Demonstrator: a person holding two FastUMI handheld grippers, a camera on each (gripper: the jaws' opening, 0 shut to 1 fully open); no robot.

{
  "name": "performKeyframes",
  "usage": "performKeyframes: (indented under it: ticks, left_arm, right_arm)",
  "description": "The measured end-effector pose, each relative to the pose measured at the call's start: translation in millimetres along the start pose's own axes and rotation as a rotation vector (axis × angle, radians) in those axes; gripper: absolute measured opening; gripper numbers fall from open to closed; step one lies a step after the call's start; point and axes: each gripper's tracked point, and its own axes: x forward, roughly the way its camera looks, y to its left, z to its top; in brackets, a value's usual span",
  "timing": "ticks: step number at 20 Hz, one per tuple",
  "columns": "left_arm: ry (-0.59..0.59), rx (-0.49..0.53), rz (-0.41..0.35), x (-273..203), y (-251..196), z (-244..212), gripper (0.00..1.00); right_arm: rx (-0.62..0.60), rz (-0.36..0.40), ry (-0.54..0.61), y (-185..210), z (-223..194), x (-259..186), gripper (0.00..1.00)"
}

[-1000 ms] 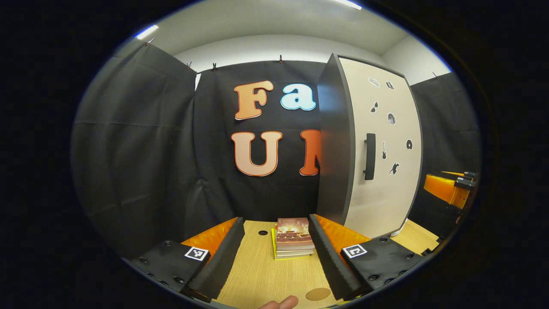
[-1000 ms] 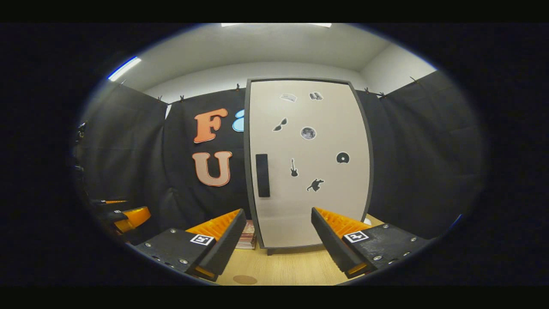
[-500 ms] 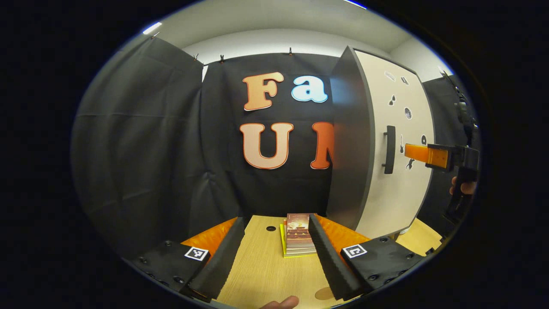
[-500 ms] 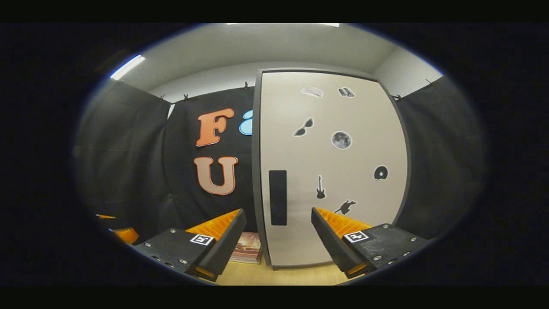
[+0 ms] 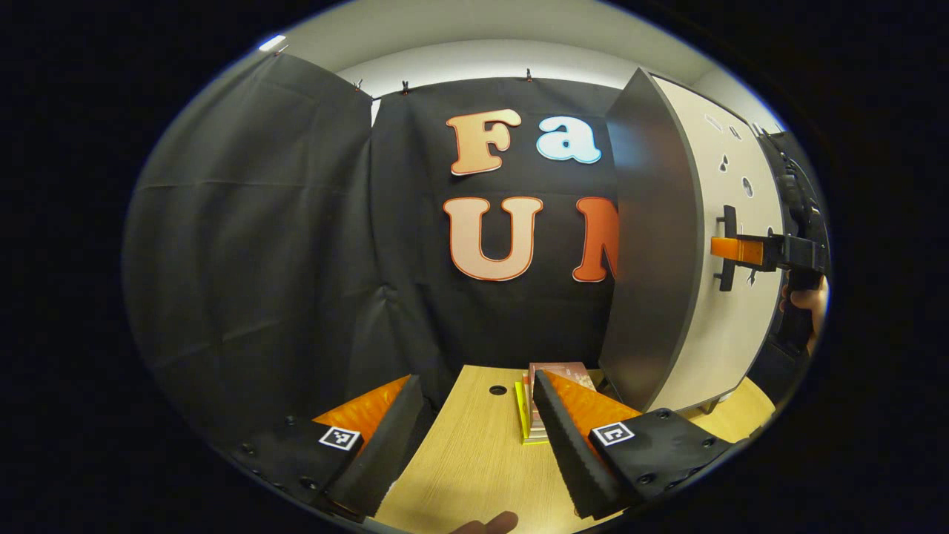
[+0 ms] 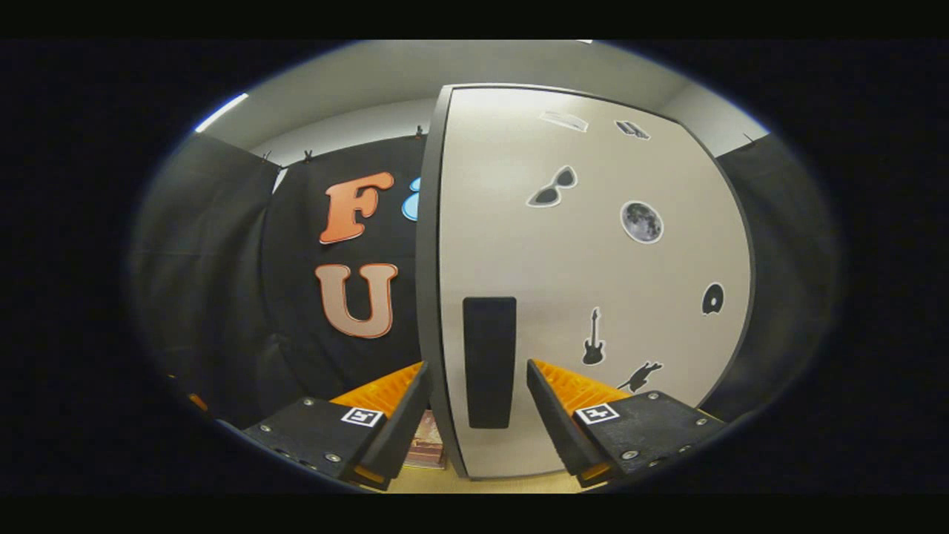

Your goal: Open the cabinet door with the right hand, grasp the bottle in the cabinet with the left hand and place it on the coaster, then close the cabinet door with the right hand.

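Cabinet door shut (handle between right gripper fingers).

A tall beige cabinet door with a dark frame fills the centre and right of the frame, dotted with small black stickers. Its black vertical bar handle stands low at centre, between the spread fingers of the right gripper. A stack of books peeks out at bottom, left of the door's edge.

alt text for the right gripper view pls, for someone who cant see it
The right gripper, fingers open, faces the closed cabinet door, its dark vertical handle framed between the fingers. Small stickers dot the pale door, and a stack of books lies on the wooden table at lower left.
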Motion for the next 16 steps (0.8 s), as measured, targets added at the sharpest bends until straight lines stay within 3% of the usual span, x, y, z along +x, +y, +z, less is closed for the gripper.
performKeyframes:
  ticks: [2, 6, 11, 13, 14, 16]
  left_arm:
    - [0.005, 0.005, 0.004, 1.7, 3.5, -2.8, 0.98]
    - [0.008, 0.013, -0.002, 5.8, 6.5, -6.3, 0.98]
    - [0.002, 0.023, -0.020, -2.0, 0.4, -5.1, 0.98]
    - [0.007, 0.028, -0.034, -9.7, -7.0, -6.6, 0.98]
    - [0.006, 0.031, -0.039, -13.9, -10.7, -6.7, 0.98]
    - [-0.002, 0.038, -0.049, -23.9, -18.0, -4.0, 0.98]
  right_arm:
    - [0.005, -0.010, 0.006, -1.0, -2.6, 3.5, 0.72]
    - [0.009, -0.033, 0.005, -5.7, -1.8, 1.6, 0.37]
    - [-0.006, -0.028, 0.005, -6.8, -2.3, -8.4, 0.35]
    - [0.005, -0.021, 0.012, -6.9, -3.3, -13.9, 0.28]
    - [0.003, -0.015, 0.014, -5.4, -2.5, -19.1, 0.32]
    - [0.006, -0.012, 0.023, -5.2, -2.0, -25.7, 0.29]
